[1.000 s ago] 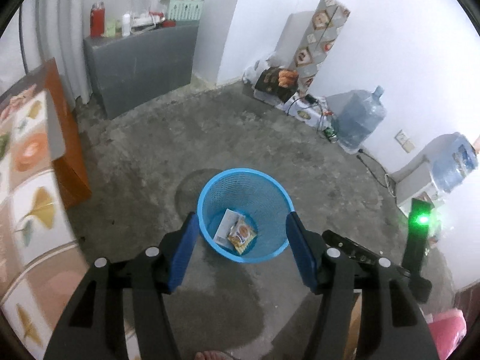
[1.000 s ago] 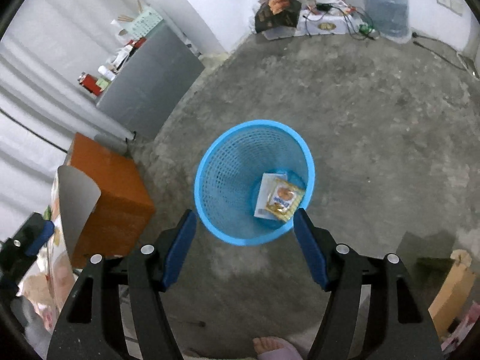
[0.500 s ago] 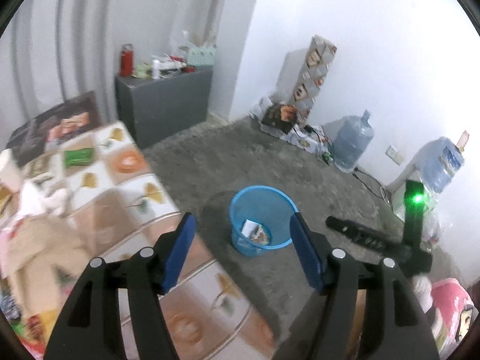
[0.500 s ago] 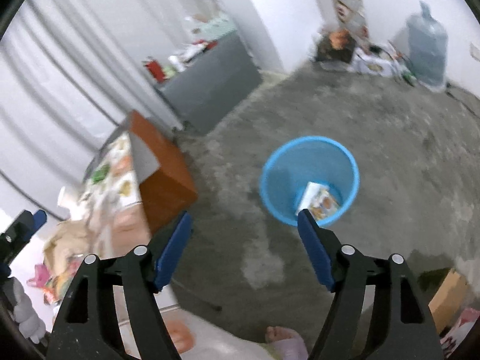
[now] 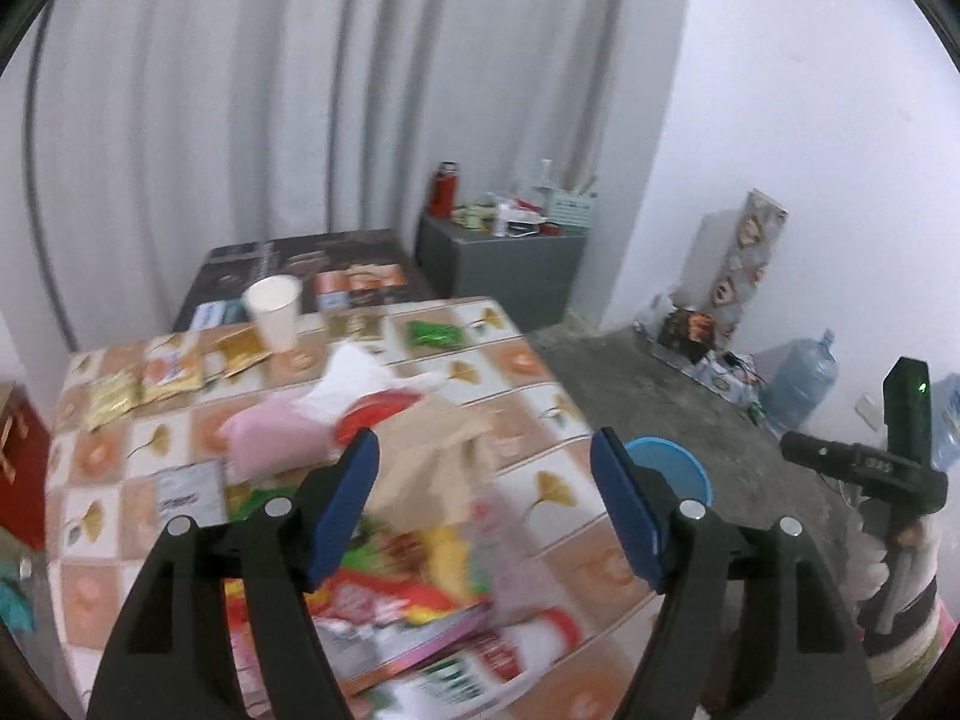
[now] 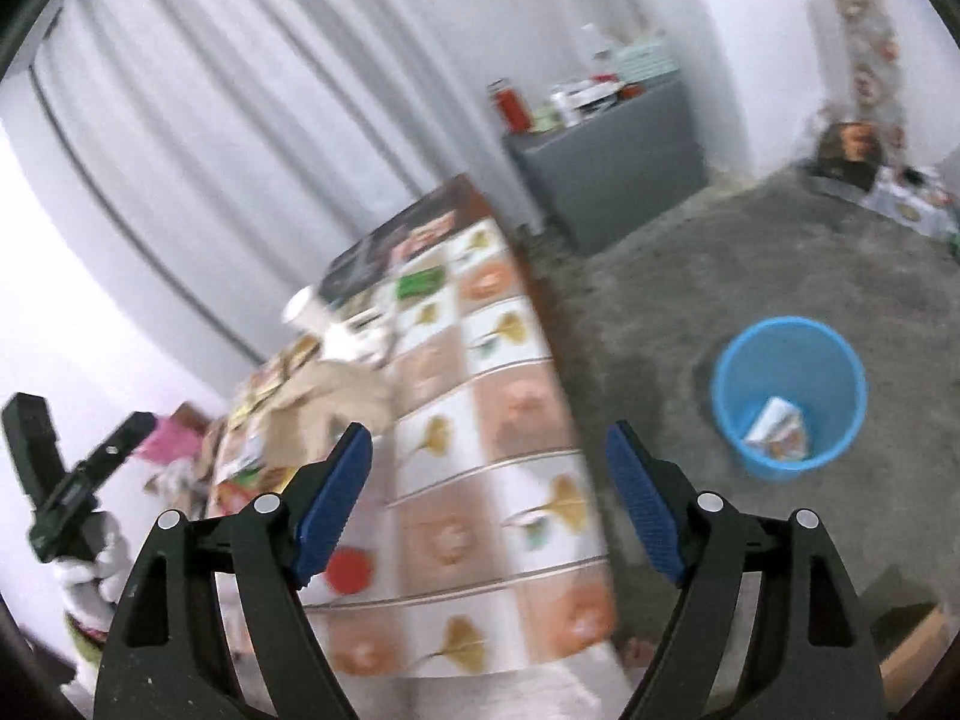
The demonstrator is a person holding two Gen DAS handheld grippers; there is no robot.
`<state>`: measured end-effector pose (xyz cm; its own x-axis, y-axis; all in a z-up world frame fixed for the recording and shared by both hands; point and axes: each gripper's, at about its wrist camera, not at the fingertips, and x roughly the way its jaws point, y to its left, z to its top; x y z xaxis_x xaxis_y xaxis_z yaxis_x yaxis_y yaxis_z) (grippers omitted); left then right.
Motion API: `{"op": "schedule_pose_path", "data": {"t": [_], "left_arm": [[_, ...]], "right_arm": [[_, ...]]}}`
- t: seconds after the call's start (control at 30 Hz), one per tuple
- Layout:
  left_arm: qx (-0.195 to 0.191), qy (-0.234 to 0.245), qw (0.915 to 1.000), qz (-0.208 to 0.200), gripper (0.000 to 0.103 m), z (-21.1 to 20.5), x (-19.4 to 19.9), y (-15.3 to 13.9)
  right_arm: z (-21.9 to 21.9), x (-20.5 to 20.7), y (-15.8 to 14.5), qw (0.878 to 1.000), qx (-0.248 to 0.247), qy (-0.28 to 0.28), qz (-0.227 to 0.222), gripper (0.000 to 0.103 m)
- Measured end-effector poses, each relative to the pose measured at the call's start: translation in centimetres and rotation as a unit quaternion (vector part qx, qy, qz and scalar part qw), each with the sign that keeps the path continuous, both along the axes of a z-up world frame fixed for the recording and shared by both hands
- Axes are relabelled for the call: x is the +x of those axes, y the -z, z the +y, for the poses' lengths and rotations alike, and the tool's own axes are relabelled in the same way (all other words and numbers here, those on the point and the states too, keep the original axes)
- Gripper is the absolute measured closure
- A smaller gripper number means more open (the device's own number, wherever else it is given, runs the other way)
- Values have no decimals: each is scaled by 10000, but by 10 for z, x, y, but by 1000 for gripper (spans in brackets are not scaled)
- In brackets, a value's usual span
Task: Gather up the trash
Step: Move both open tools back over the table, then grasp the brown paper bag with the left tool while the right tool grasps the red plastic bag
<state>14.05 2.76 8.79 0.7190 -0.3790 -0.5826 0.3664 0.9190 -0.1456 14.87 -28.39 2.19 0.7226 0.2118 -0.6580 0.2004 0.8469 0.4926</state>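
Grippers: left gripper (image 5: pixel 485 483) and right gripper (image 6: pixel 489 471), blue pads spread and just been opening wider, nothing between either pair. Table (image 5: pixel 516 360) with patterned cloth carries blurred wrappers (image 5: pixel 144 381), a white paper cup (image 5: pixel 273 312) and a pink packet (image 5: pixel 276 441). Blue basket (image 6: pixel 789 396) stands on the concrete floor beside the table, a wrapper (image 6: pixel 777 429) inside
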Motion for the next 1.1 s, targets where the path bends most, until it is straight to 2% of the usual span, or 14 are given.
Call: {"op": "schedule_pose_path", "data": {"t": [0.13, 0.37, 0.43, 0.57, 0.63, 0.7, 0.8, 0.87, 0.9, 0.97, 1.1], "left_arm": [[-17, -44, 9998, 174, 32, 26, 0, 20], [178, 127, 9992, 349, 32, 25, 24, 41], [383, 233, 9982, 388, 32, 17, 37, 44], [1036, 487, 9924, 454, 32, -13, 64, 57], [1376, 658, 9867, 568, 32, -30, 77, 69], [1768, 605, 9803, 640, 32, -43, 93, 84], [2239, 515, 9715, 592, 42, -53, 109, 101], [2391, 508, 9679, 577, 56, -56, 115, 108], [2430, 563, 9666, 596, 60, -57, 117, 112], [2375, 698, 9665, 671, 79, -56, 118, 114], [2268, 857, 9685, 564, 93, -55, 111, 114]], "right_arm": [[30, 18, 5, 9992, 196, -338, 78, 27], [72, 55, 27, 9955, 365, -819, 290, 27], [80, 61, 34, 9946, 430, -887, 338, 27], [89, 77, 46, 9926, 559, -981, 442, 27], [88, 81, 48, 9914, 683, -1009, 467, 28], [87, 88, 50, 9898, 854, -1030, 484, 29], [86, 97, 50, 9891, 967, -1000, 477, 30], [86, 102, 50, 9889, 986, -1011, 469, 30], [86, 105, 51, 9888, 983, -1021, 471, 30], [87, 109, 52, 9885, 976, -1047, 478, 30], [88, 115, 50, 9883, 937, -1115, 459, 30]]}}
